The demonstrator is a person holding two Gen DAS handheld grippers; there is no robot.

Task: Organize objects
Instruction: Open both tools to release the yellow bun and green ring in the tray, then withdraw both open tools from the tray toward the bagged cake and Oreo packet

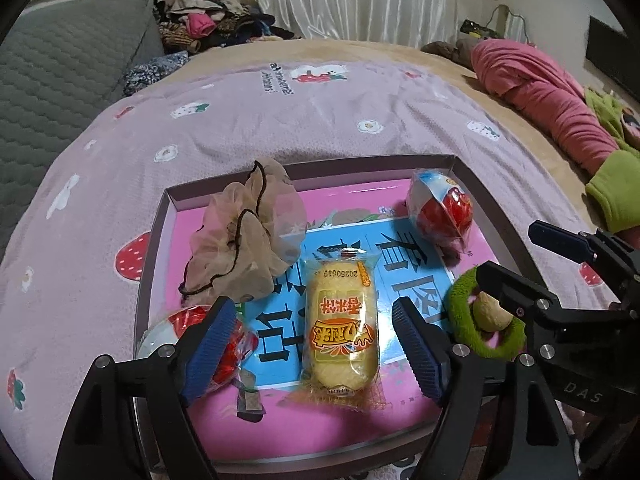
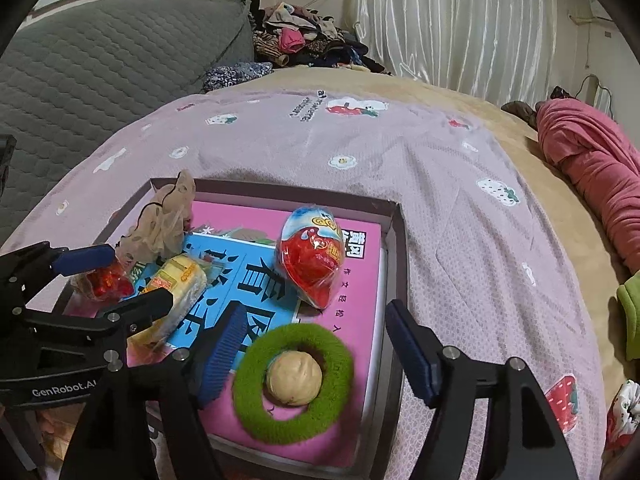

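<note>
A shallow box (image 1: pixel 360 165) lies on the bed with a pink and blue book (image 1: pixel 404 280) in its bottom. On the book rest a beige scrunchie (image 1: pixel 248 236), a yellow snack packet (image 1: pixel 340 332), and two red and white wrapped eggs (image 1: pixel 440 208) (image 1: pixel 228 356). My left gripper (image 1: pixel 316 346) is open, its pads on either side of the packet and clear of it. My right gripper (image 2: pixel 316 354) is open around a green fuzzy ring (image 2: pixel 292 380) with a walnut (image 2: pixel 294 378) in its hole. The left pad sits right at the ring's edge.
A lilac strawberry-print blanket (image 1: pixel 280 120) covers the bed around the box (image 2: pixel 280 193). A grey quilted headboard (image 1: pixel 60 60) stands at the left, a heap of clothes (image 1: pixel 216 20) at the back, and pink and green garments (image 1: pixel 552 100) at the right.
</note>
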